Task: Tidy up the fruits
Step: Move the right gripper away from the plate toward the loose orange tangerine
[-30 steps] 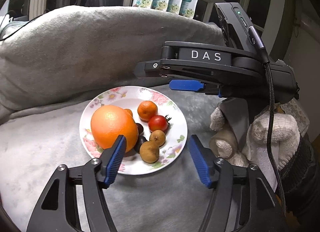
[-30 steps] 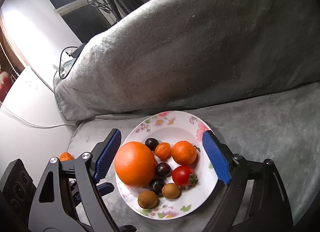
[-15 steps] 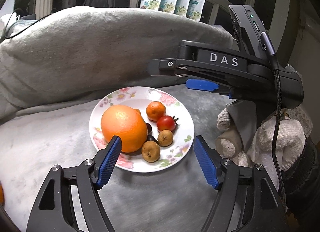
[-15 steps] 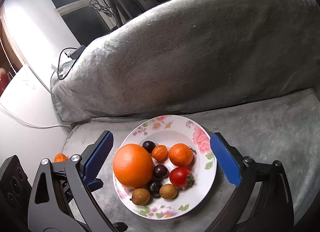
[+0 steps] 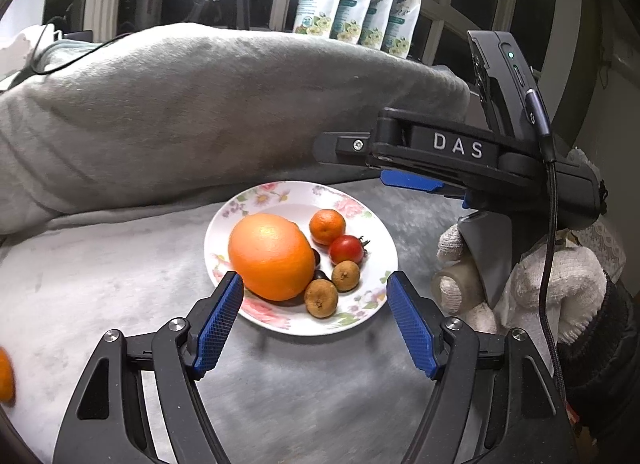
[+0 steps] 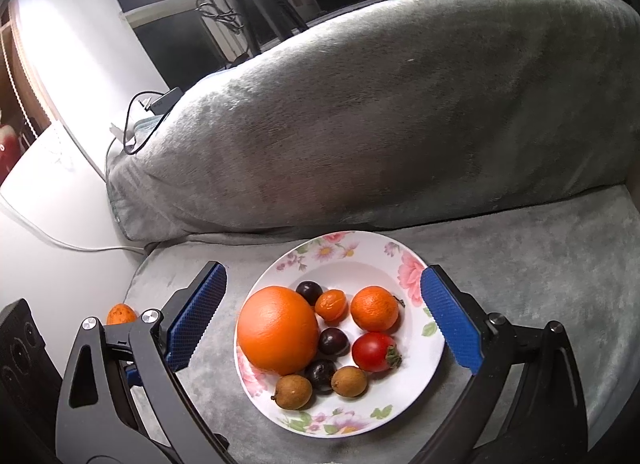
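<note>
A floral plate [image 5: 240, 212] [image 6: 348, 248] on the grey blanket holds a large orange [image 5: 272, 256] [image 6: 278, 334], a mandarin [image 5: 327, 226] [image 6: 374, 308], a small orange fruit [image 6: 330, 304], a red tomato [image 5: 346, 249] [image 6: 373, 351], two brown longans [image 5: 321, 297] [image 6: 293, 392], and dark plums [image 6: 332, 341]. My left gripper [image 5: 314, 316] is open and empty, just short of the plate's near rim. My right gripper [image 6: 322, 316] is open and empty above the plate; it also shows in the left wrist view [image 5: 412, 180]. A loose orange fruit [image 6: 120, 314] [image 5: 5, 374] lies off the plate at the left.
A big grey blanket-covered cushion [image 5: 200, 104] [image 6: 380, 124] rises behind the plate. Pouches [image 5: 356, 4] stand on the sill behind it. A white table with cables [image 6: 60, 224] lies left of the cushion. A gloved hand [image 5: 560, 276] holds the right gripper.
Both grippers have pulled back and up from the plate, staying open. The loose orange fruit has come into the left wrist view at the left edge.
</note>
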`<control>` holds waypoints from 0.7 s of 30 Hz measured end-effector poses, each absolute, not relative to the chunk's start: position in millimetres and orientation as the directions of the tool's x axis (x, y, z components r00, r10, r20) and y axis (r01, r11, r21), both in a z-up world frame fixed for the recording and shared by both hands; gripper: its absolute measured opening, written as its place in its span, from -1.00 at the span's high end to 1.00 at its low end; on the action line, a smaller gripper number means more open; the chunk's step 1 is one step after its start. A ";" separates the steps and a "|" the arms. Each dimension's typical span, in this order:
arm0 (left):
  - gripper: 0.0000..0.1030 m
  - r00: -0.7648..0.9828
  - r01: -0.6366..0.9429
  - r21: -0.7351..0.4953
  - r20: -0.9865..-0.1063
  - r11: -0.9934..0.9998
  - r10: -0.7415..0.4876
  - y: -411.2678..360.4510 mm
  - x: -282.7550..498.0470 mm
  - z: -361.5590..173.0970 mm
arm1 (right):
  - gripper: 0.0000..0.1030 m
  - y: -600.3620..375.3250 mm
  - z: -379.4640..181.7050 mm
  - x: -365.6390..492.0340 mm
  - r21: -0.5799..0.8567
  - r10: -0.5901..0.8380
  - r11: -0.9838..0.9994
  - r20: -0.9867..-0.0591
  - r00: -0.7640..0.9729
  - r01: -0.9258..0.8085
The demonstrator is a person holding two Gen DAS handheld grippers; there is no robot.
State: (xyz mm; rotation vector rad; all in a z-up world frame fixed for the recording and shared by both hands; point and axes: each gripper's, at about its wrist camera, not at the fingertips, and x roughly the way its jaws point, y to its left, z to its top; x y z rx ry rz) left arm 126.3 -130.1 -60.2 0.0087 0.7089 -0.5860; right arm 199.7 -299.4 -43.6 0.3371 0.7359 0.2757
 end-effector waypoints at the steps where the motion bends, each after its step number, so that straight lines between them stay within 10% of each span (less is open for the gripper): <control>1: -0.44 0.608 0.508 -0.187 -0.614 0.841 -0.504 -128.1 126.2 -59.9 | -0.93 -297.9 -43.0 199.4 0.390 0.359 0.912 -0.606 0.710 -0.128; 21: -0.44 0.714 0.341 -0.185 -0.587 0.922 -0.382 -34.4 110.1 -57.0 | -0.93 -223.2 -31.4 207.0 0.345 0.405 0.911 -0.636 0.657 -0.228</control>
